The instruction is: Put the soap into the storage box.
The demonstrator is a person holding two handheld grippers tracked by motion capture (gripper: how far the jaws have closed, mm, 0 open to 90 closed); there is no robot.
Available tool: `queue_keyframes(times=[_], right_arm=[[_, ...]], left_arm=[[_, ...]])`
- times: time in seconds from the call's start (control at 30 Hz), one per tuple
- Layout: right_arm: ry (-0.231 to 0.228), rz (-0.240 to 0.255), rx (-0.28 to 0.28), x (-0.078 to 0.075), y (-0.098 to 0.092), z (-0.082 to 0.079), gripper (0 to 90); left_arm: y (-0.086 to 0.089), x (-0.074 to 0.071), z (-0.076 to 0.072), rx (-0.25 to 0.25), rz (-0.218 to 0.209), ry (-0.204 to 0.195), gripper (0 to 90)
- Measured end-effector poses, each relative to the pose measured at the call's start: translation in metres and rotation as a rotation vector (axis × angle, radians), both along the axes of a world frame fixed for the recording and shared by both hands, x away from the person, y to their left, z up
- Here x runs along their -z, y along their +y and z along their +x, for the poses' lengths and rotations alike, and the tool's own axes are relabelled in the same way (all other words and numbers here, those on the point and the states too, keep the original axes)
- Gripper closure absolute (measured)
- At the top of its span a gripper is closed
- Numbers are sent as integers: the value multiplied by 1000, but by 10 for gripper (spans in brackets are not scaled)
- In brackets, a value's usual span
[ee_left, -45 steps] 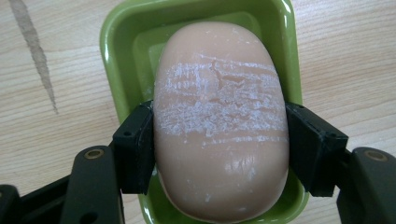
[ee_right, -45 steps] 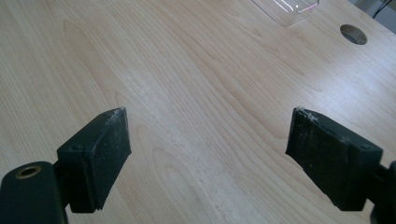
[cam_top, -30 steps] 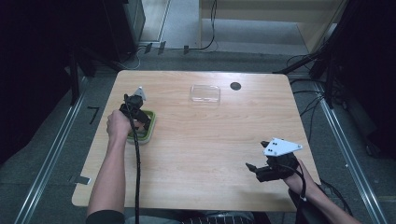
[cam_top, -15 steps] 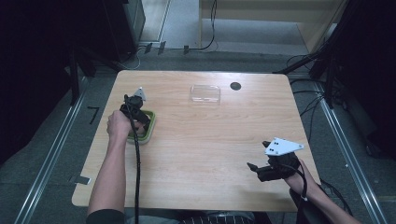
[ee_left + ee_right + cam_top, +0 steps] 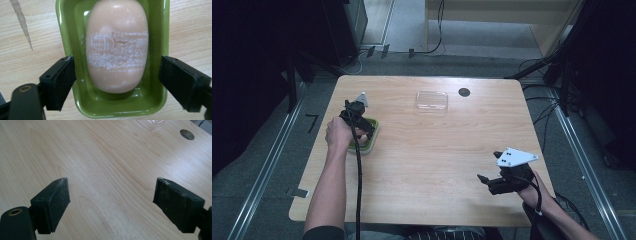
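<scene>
Soap [image 5: 117, 47] free in green dish [image 5: 68, 37], L gripper [image 5: 117, 82] just opened wide vs earlier; R gripper [image 5: 111, 202] wide.

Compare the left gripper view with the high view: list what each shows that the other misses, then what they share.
Left gripper view alone: the soap bar with a scuffed white patch, lying between the left gripper's open jaws, which have just been opening. High view alone: the clear lid, the table's hole and the right gripper. Both: the green dish on the wooden table.
</scene>
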State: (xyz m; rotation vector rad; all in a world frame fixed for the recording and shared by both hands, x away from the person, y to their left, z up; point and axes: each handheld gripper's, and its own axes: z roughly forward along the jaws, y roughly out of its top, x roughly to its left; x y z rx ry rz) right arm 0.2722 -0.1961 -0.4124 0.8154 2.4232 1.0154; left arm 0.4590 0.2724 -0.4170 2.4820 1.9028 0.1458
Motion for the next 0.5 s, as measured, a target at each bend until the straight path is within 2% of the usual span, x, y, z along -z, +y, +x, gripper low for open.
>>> queue_keyframes(times=[0.2,0.5], right_arm=[[-2,5,5,0,-2,-2,136],[-1,6,16,-1,-5,-7,136]], left_arm=[[-1,-8,-5,5,2,-6,133],[-7,-19,-18,48,-12,10,95]])
